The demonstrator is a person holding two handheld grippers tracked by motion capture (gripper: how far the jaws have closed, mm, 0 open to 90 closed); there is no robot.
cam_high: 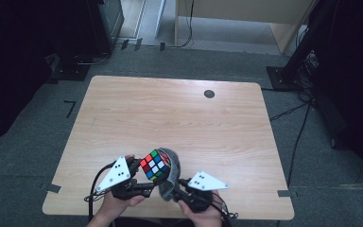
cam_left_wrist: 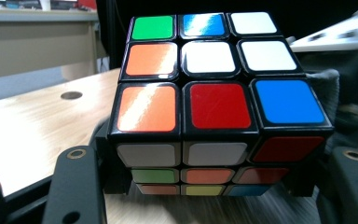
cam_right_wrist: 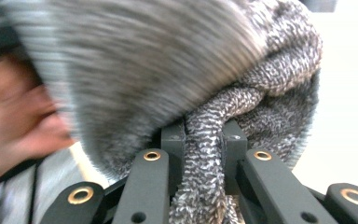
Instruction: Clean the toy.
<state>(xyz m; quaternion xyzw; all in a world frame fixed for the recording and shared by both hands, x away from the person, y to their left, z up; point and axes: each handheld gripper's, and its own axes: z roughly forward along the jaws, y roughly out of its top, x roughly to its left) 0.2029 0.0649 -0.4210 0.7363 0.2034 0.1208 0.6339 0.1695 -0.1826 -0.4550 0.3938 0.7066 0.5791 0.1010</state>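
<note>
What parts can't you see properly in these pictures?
- Multicoloured puzzle cube: its far and underside faces are turned away in the left gripper view; the grey knitted cloth covers its right side in the high view.
- Grey knitted cloth: its upper part is motion-blurred in the right gripper view, so its full shape is unclear.
- Left claw: its tips sit under the cube in the high view.
- Right claw: the cloth covers its tips.

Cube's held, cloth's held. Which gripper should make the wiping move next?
Right, probably. The right gripper has the grey cloth pinched between its fingers, bunched against the Rubik's cube. The left gripper is shut on the cube, so it should hold steady.
</note>
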